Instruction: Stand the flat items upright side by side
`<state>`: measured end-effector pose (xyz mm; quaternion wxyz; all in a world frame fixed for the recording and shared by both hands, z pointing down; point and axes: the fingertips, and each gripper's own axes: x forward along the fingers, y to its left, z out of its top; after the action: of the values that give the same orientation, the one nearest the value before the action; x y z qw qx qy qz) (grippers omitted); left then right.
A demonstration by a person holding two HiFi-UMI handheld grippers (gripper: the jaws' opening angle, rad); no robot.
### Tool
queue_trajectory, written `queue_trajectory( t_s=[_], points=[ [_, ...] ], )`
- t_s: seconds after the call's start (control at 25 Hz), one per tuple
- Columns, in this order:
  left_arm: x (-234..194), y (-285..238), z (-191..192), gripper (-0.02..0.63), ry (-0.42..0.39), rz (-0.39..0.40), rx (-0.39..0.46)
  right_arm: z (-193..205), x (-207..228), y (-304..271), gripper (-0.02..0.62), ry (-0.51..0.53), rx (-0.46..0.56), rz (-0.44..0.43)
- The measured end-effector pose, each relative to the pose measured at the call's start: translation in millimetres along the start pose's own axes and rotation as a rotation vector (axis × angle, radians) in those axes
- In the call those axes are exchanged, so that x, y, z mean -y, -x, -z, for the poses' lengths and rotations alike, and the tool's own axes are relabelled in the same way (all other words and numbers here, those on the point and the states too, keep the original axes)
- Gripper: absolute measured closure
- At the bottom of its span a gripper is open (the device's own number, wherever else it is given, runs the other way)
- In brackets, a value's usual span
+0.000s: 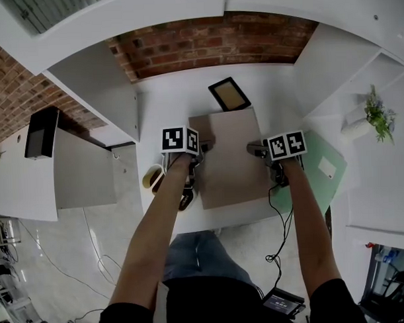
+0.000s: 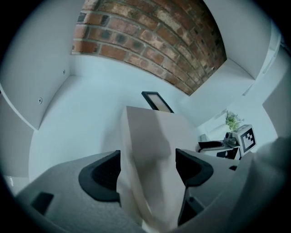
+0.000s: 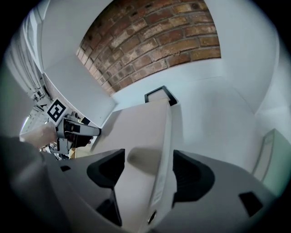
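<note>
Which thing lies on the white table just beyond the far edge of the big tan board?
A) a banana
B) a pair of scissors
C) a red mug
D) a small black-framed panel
D: the head view shows a small black-framed panel lying on the table just past the tan board.

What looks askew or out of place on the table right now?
Nothing spilled or damaged. The small dark-framed panel lies flat, askew to the beige board, and a green sheet lies flat at the right. The left hand-held gripper and right hand-held gripper straddle the board's side edges, jaws open.
</note>
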<state>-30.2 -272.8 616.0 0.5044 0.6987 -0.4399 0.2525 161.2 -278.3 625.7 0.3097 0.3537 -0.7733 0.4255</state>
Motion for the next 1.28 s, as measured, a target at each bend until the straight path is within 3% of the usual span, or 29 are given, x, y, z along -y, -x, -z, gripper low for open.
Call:
queue_trajectory(
  t_s=[0.52, 0.88, 1.28],
  points=[
    [4.2, -23.8, 12.4, 0.256, 0.013, 0.027, -0.048, 10.0, -3.1, -16.3, 0.264, -0.105, -0.025, -0.13],
    [11.1, -18.3, 10.9, 0.256, -0.02, 0.026, -0.013, 10.6, -7.6, -4.2, 0.276, -0.095, 0.014, -0.078],
    [57.3, 27.1, -11.4, 0.256, -0.218, 0.037, 0.118, -4.9, -29.0, 56.1, 0.279, -0.024, 0.156, 0.003]
  ],
)
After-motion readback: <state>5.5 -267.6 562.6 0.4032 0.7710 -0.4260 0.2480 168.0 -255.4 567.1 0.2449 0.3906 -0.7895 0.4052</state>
